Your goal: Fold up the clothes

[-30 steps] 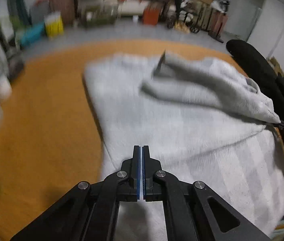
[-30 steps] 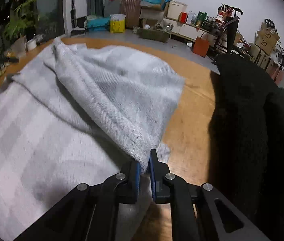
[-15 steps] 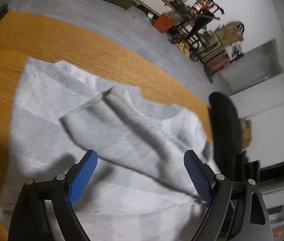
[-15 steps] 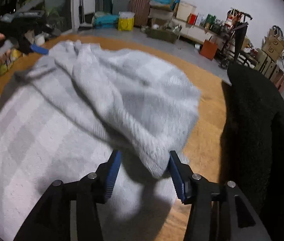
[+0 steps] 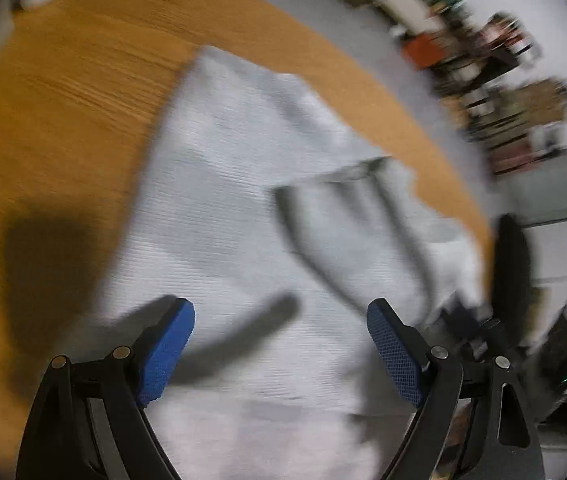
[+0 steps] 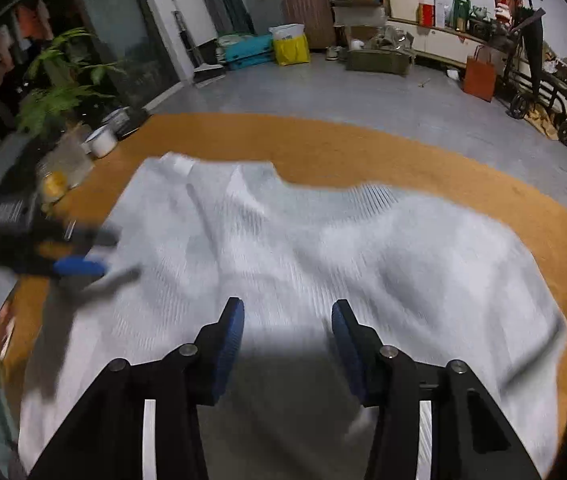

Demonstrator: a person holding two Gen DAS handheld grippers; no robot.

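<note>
1. Left wrist view: the left hand-held gripper was seen with its jaws spread wide and nothing between them, above the grey garment. The garment was spread over the middle of the wooden counter, with a flap laid across it toward the counter's far edge.

2. Right wrist view: the right hand-held gripper was seen half open and closing, with no cloth between its pads, only the garment lying beneath it. The left hand-held gripper was seen near the garment's left edge.

3. Judgement: the next fold would be served best if both edges were pinched at matching points, lifted evenly, and wrinkles smoothed out first.
</note>
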